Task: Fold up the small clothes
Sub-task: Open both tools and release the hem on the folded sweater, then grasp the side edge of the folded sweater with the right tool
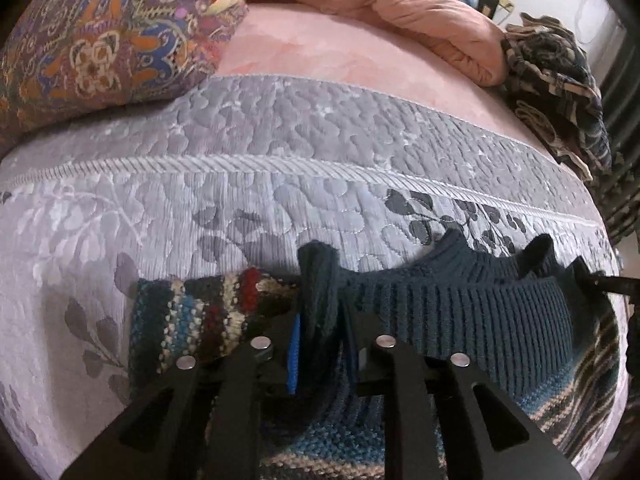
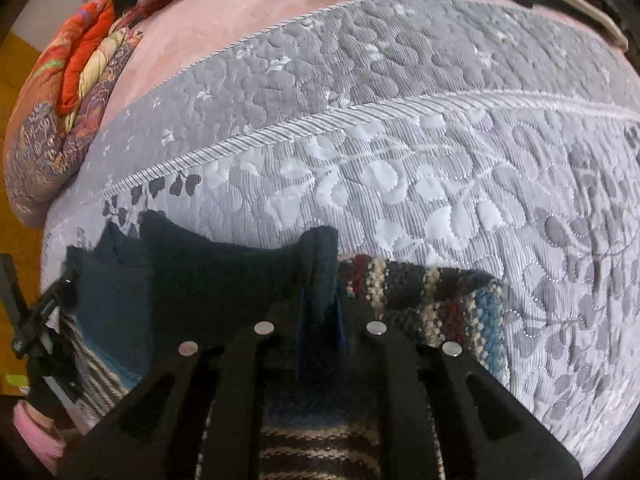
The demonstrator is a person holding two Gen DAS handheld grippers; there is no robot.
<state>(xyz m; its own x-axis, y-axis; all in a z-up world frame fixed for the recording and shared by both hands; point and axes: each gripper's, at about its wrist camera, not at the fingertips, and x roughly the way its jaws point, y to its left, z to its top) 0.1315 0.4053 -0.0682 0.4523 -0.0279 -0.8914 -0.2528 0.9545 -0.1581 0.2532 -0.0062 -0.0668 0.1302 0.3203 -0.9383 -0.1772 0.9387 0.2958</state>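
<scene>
A small knitted sweater point(image 1: 460, 312) with a dark teal ribbed band and a striped multicolour body lies on a grey quilted bedspread point(image 1: 240, 208). My left gripper point(image 1: 318, 312) is shut on a raised fold of the teal ribbing, with a striped sleeve point(image 1: 192, 320) lying to its left. In the right wrist view my right gripper point(image 2: 320, 300) is shut on the other end of the same teal band point(image 2: 208, 280), and a striped sleeve point(image 2: 432, 304) lies to its right. The other gripper's black tip point(image 1: 612, 284) shows at the right edge of the left wrist view.
A paisley pillow point(image 1: 100, 40) sits at the back left on a pink sheet point(image 1: 340, 52). A pink blanket point(image 1: 420, 12) and a dark patterned garment point(image 1: 560, 92) lie at the back right. Orange and yellow bedding point(image 2: 88, 52) is piled at the left.
</scene>
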